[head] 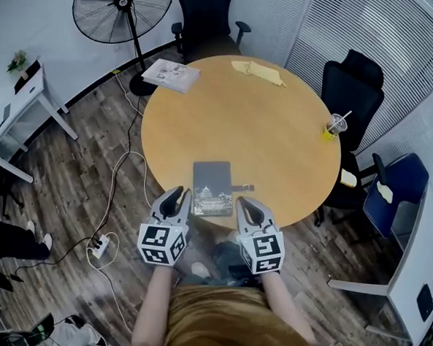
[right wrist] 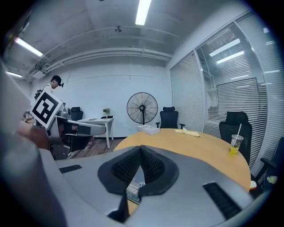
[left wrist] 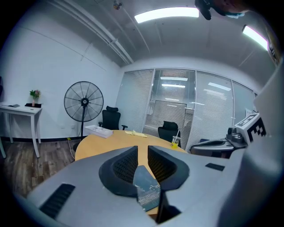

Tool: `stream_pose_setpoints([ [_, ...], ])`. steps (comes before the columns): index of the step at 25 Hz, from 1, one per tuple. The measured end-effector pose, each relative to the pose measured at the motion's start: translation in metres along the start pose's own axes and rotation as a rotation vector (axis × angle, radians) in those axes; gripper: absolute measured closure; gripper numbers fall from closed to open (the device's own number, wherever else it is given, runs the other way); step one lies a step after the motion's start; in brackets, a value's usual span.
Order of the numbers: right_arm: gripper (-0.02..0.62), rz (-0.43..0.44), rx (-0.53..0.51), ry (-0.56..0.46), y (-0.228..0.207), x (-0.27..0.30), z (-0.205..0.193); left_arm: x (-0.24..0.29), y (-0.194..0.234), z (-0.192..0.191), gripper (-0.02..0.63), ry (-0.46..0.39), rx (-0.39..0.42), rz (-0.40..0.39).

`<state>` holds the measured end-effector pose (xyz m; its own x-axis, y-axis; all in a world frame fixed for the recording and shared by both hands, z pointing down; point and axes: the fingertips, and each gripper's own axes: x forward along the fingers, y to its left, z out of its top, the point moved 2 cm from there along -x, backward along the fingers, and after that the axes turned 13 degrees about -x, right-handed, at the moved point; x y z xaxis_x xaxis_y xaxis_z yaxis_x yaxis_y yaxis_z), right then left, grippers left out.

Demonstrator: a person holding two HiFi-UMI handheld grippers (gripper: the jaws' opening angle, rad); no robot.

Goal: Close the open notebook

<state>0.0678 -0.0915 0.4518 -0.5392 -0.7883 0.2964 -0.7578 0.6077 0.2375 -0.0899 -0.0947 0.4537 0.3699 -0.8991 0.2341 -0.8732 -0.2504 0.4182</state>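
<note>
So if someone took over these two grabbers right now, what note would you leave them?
Left gripper: fingers apart, empty, held by the table's near edge.
Right gripper: fingers together, empty, alongside it.
Notebook: flat on the round table, just ahead of both grippers, touching neither.
Done: it looks closed, cover up.
Left: its strap lies loose to the right; otherwise probably nothing.

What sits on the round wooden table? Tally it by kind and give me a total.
Dark rectangular notebook: 1
White stack of printed papers: 1
Yellow crumpled cloth: 1
Clear plastic cup with straw: 1
Total: 4
</note>
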Motion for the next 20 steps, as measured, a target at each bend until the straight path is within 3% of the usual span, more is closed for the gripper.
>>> stream_pose_setpoints([
  [20,0.583,-0.015,0.012,-0.014,-0.012,-0.014,-0.006,-0.001,-0.004,-0.006,0.522,0.002,0.001,0.017],
])
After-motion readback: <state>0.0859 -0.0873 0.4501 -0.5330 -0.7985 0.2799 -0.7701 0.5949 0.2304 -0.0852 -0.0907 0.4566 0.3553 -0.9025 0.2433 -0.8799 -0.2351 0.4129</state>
